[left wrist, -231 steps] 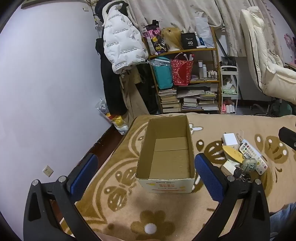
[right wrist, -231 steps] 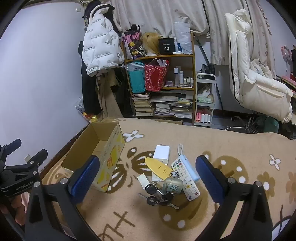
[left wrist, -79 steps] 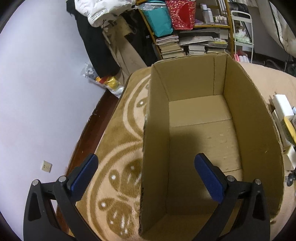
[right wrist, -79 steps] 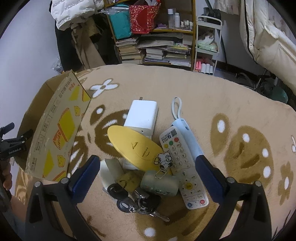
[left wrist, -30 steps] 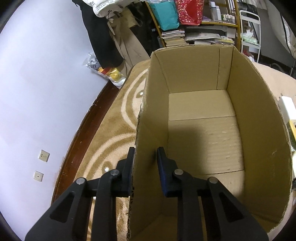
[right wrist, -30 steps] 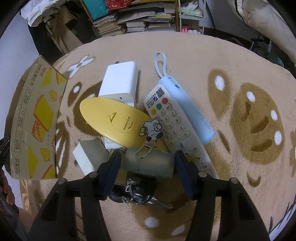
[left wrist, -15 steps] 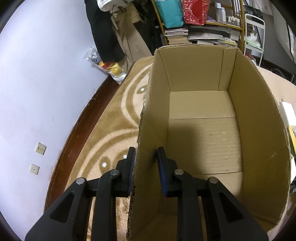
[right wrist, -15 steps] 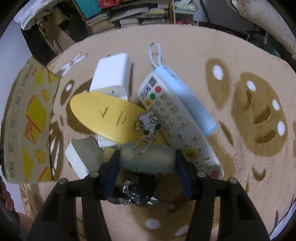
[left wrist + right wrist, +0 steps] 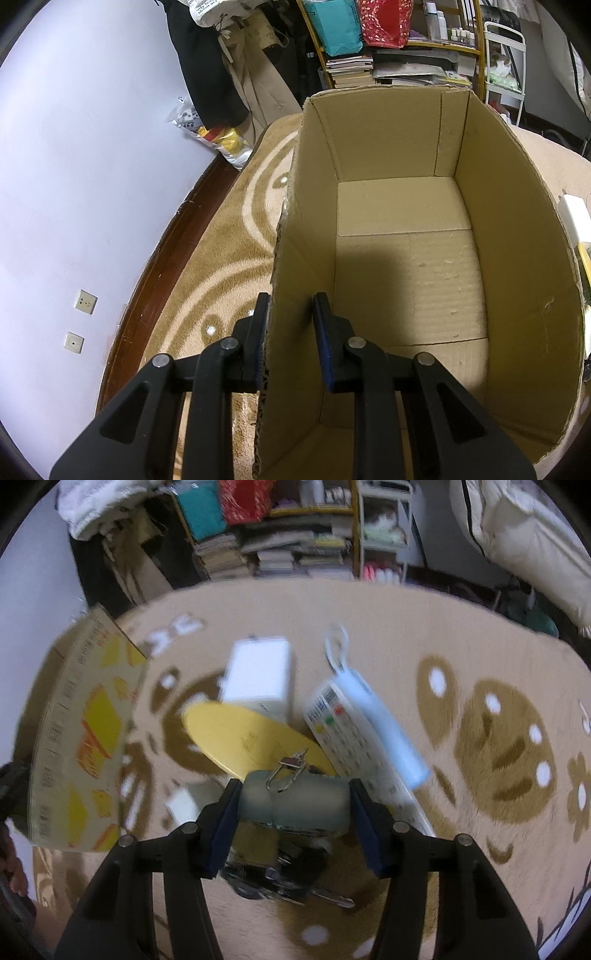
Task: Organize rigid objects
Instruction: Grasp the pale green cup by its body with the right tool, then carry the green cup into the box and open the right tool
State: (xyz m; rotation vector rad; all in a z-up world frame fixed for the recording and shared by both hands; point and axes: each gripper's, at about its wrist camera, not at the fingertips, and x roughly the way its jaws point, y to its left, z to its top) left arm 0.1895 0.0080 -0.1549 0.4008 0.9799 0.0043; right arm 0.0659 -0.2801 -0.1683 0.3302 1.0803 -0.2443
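Between R gripper (image 9: 293,806) pads: grey-green pouch (image 9: 295,799), clamped; L gripper (image 9: 290,325) pinches box wall (image 9: 295,280).

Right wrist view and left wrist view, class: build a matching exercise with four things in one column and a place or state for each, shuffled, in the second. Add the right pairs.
Things
1. cardboard box
2. grey-green pouch
3. yellow oval
4. remote control

Places or states
A. clamped in the right tongs
B. lying against a pale blue case
C. its side wall pinched by the left tongs
D. resting partly on a white block

Pairs: 1-C, 2-A, 3-D, 4-B
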